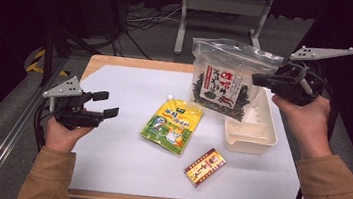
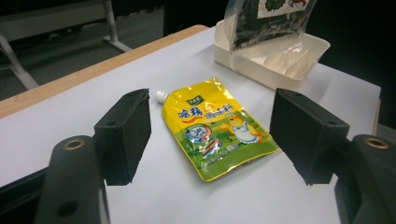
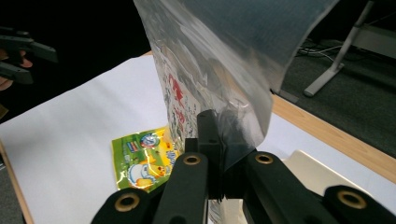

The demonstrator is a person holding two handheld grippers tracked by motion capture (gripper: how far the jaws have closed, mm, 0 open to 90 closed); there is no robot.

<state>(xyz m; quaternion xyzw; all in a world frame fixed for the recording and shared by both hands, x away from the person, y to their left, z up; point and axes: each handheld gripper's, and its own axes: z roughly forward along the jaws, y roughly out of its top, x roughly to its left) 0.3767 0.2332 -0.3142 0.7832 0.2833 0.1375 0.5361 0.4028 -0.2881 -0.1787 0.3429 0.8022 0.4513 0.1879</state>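
Red box [image 1: 205, 167] lies nearest on the table [image 1: 117, 163], untouched. Yellow pouch [image 1: 172, 126] lies flat mid-table, spout end far, long axis running away from the person; it's ahead of the left tongs [image 1: 108, 105], which stand wide w/ nothing between. Farther off, the right tongs [image 1: 260, 79] are clamped on the seaweed bag [image 1: 224, 80]'s edge, bag hanging over the white tray [image 1: 266, 135]. Left hand's nearer the pouch.
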